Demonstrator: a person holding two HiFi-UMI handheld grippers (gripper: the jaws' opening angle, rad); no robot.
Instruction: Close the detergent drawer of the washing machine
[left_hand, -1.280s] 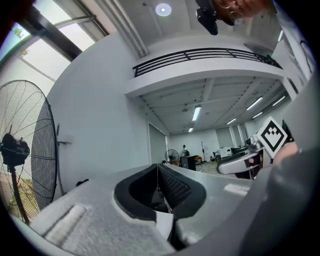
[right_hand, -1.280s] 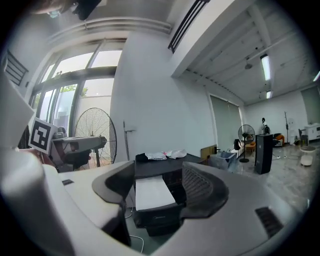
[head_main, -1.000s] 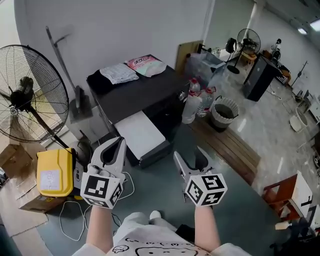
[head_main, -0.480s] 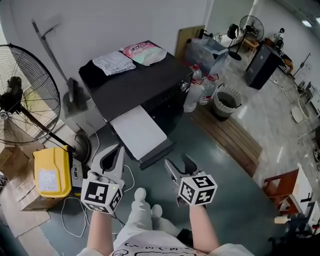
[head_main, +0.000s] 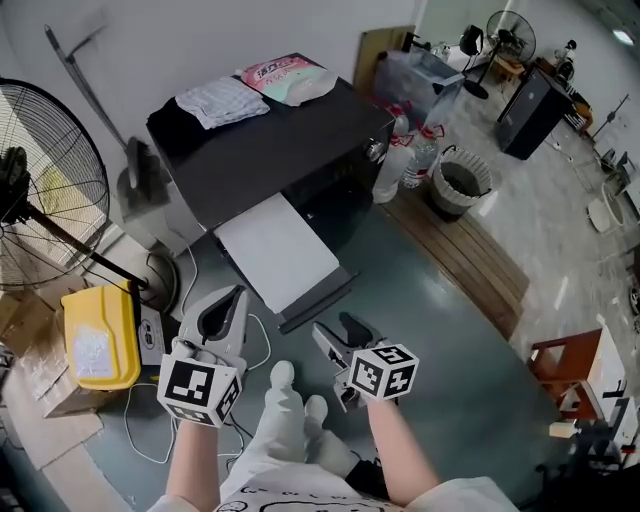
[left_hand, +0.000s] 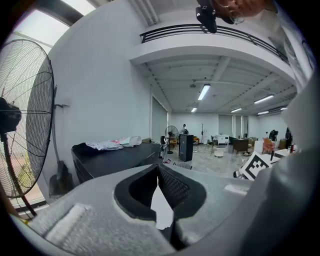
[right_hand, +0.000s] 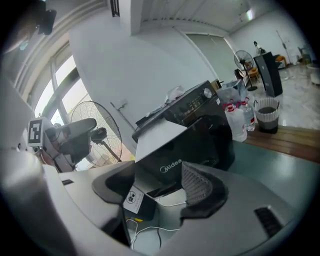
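The black washing machine (head_main: 290, 150) stands ahead of me, and its white detergent drawer (head_main: 280, 252) is pulled far out toward me. My left gripper (head_main: 232, 294) hovers low at the left, short of the drawer's front edge, its fingertips touching with nothing held. My right gripper (head_main: 338, 332) hangs to the right of the drawer's front corner, open and empty. In the right gripper view the drawer (right_hand: 159, 133) juts out above the machine's front (right_hand: 200, 140), beyond my right gripper (right_hand: 159, 186). The left gripper view shows the left gripper (left_hand: 159, 171) and the machine top (left_hand: 117, 156).
A big standing fan (head_main: 40, 200) and a yellow container (head_main: 98, 338) sit to the left, with cables (head_main: 150, 425) on the floor. Water bottles (head_main: 398, 170), a bin (head_main: 456, 186) and a wooden pallet (head_main: 462, 262) lie to the right. Clothes (head_main: 222, 100) rest on the machine.
The head view has tilted down: the machine and drawer sit higher, both grippers lower, and my feet have come into view. Neither gripper's jaws have changed.
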